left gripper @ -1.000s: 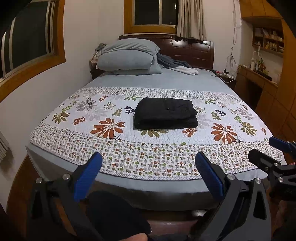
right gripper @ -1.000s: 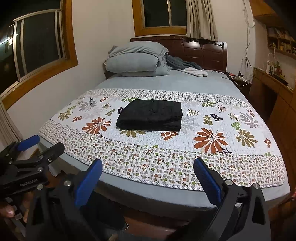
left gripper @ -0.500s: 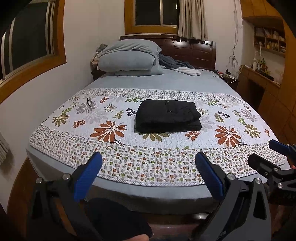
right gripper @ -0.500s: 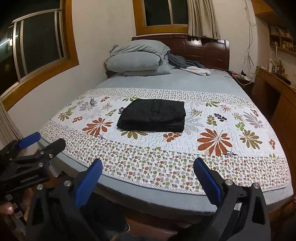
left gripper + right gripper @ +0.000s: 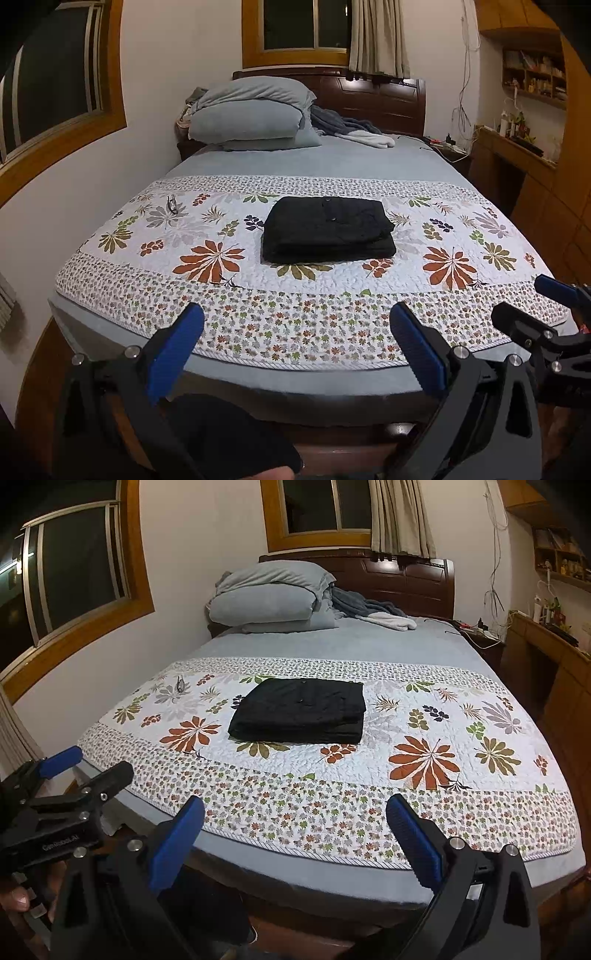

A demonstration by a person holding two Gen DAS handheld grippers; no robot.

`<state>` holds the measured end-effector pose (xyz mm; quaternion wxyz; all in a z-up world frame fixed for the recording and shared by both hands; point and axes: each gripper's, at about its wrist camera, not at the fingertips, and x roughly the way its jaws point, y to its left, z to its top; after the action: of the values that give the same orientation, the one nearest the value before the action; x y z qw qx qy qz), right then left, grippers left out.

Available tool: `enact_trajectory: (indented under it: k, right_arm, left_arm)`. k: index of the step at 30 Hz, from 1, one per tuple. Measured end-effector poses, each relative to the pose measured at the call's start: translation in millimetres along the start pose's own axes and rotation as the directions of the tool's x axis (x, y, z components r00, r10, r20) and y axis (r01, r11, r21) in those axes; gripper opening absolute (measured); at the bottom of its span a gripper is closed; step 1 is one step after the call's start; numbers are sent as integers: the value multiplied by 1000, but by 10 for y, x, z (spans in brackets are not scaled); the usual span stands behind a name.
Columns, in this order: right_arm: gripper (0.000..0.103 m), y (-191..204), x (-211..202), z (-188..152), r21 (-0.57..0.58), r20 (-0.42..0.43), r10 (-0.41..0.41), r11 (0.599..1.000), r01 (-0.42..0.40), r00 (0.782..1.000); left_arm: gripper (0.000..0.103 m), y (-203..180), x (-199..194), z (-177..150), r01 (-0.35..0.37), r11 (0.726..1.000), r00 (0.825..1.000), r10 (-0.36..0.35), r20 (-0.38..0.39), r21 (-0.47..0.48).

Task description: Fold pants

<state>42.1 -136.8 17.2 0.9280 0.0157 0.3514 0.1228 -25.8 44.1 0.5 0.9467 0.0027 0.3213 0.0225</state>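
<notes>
**Folded pants on the quilt, both tools held back at the foot of the bed**

The black pants (image 5: pixel 328 229) lie folded into a compact rectangular stack on the middle of the floral quilt (image 5: pixel 221 295), a button showing on the top layer. In the right wrist view the same pants (image 5: pixel 301 710) sit left of centre on the quilt (image 5: pixel 424 794), with nothing touching them.

The left tool (image 5: pixel 295 350) is held low past the foot of the bed (image 5: pixel 332 158), pointing along the mattress toward the headboard (image 5: pixel 369 99). Its two blue-padded fingers (image 5: pixel 175 352) are spread wide and released, gripping nothing, well apart from the pants. The right tool (image 5: pixel 295 834) is in a matching pose: level, aimed up the bed, its blue fingers (image 5: pixel 413 840) spread wide and empty.

The two tools sit side by side. The right tool (image 5: pixel 535 310) shows at the right edge of the left wrist view, and the left tool (image 5: pixel 74 771) shows at the left edge of the right wrist view, with part of the person's hand (image 5: pixel 18 897) under it.

A pair of glasses (image 5: pixel 172 205) rests on the quilt's far left part. Grey pillows (image 5: pixel 251 114) are stacked at the head of the bed, a crumpled blanket (image 5: pixel 351 127) beside them.
</notes>
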Motion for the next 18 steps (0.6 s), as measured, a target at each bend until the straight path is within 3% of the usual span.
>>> enact_trajectory:
  k: [18]
  right_arm:
    - [99,-20,0,-22,10,2,-3,1000,3,1000]
  left_arm:
    - [100,-41,-17,-17,1,1000,1000,-2,15,11]
